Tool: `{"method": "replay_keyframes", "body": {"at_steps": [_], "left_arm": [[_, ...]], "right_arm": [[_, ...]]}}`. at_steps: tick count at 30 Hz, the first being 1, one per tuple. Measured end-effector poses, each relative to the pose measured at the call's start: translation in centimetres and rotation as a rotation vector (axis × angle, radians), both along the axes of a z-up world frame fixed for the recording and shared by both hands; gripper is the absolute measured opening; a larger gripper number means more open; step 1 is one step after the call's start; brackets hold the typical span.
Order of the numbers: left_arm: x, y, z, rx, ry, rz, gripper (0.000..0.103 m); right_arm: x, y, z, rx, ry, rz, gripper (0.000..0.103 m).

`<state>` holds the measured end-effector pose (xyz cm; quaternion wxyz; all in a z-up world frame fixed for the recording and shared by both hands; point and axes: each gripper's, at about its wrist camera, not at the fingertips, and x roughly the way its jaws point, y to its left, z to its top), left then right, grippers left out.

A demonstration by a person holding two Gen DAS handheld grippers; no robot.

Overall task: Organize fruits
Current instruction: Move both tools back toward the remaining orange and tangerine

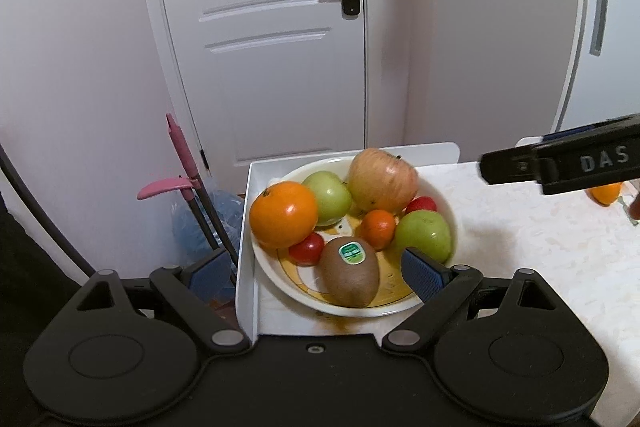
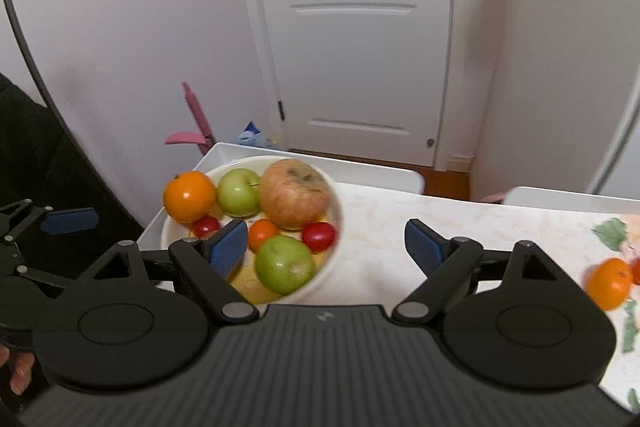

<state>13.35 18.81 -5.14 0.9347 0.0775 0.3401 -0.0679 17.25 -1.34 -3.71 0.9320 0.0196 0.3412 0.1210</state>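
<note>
1. Left tongs [image 1: 316, 273] are spread wide and hold nothing; they hang just in front of the bowl [image 1: 276, 273], one blue pad off the tabletop edge, the other over the bowl's near rim beside a green apple [image 1: 426, 233].
2. Inside the bowl, nearest the left tongs, lies a kiwi [image 1: 351, 273] with a green sticker on top.
3. Behind the kiwi it's crowded: a big orange [image 1: 283, 214] on the left rim, a second green apple [image 1: 327, 198] behind it, a large red-yellow apple [image 1: 382, 181] at the back.
4. A small orange [image 1: 377, 229] sits in the middle, with a red tomato [image 1: 307, 248] touching the kiwi and another red tomato [image 1: 422, 203] tucked behind the near green apple.
5. The bowl rests in a white tray [image 1: 245, 267] at the left end of the pale marbled tabletop [image 1: 540, 247].
6. Right tongs [image 2: 326, 247] are also wide open and hold nothing, with the left pad over the bowl's contents and the right pad above bare tabletop.
7. Well apart on the right, a loose orange [image 2: 609, 283] lies on the tabletop, with something red just beside it at the frame edge.
8. The right wrist view is blurred around the bowl.
</note>
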Motion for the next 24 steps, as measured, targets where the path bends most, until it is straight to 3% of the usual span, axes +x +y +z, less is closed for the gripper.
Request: {"method": "replay_keyframes", "body": {"at_steps": [9, 24], "left_arm": [[-1.6, -4.0, 2.1, -0.005, -0.022, 0.021, 0.095], [-3.6, -16.8, 2.5, -0.01, -0.033, -0.028, 0.095]], "right_arm": [[-3.3, -7.0, 1.3, -0.012, -0.013, -0.075, 0.1], [-6.9, -22.7, 0.8, -0.053, -0.01, -0.133, 0.1]]}}
